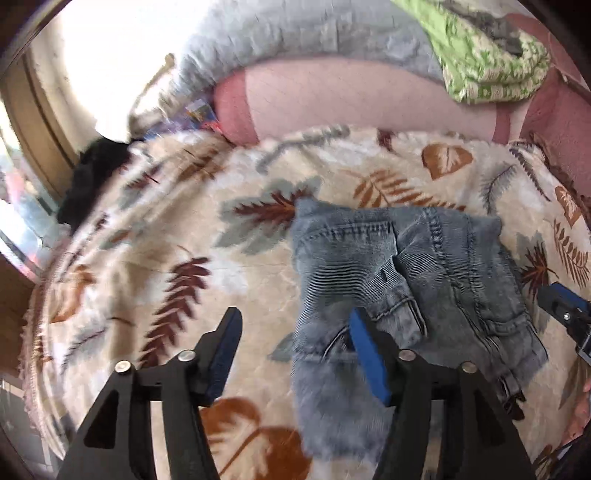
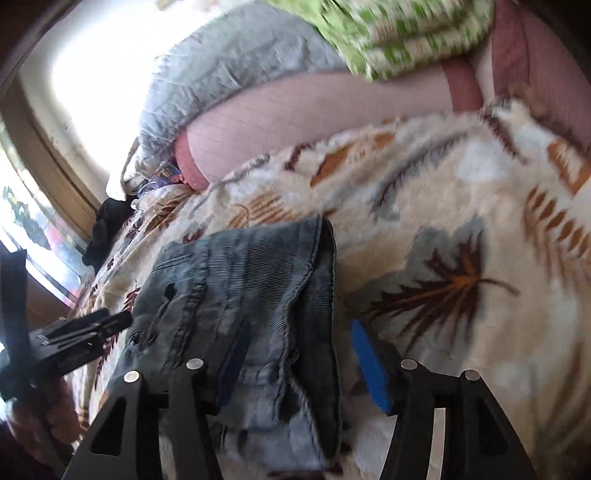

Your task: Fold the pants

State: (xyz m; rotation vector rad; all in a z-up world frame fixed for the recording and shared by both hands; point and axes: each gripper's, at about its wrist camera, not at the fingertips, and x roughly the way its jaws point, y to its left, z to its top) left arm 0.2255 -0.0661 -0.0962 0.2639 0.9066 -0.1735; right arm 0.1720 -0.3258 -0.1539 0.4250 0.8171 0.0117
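Left gripper (image 1: 295, 325) spread wide, released, over folded denim pants (image 1: 406, 266) on leaf-print blanket (image 1: 166, 240); right gripper (image 2: 299, 339) likewise released, grasping nothing.

One pair of folded denim pants (image 1: 406, 266) lies on one leaf-print fleece blanket (image 1: 177, 258). Two hand-held grippers are in view: the left hand-held gripper (image 1: 295, 354) and the right hand-held gripper (image 2: 299, 362) (each with two blue-padded fingers). Behind sit one pink pillow (image 1: 351, 99), one grey quilt (image 1: 295, 33), one green-and-white patterned cloth (image 1: 480, 55) and one black garment (image 1: 92, 177).

Your pants (image 1: 406, 266) are faded, ribbed denim on a fuzzy fleece blanket (image 1: 166, 258). At twelve o'clock lies a knitted green cloth (image 1: 491, 59).
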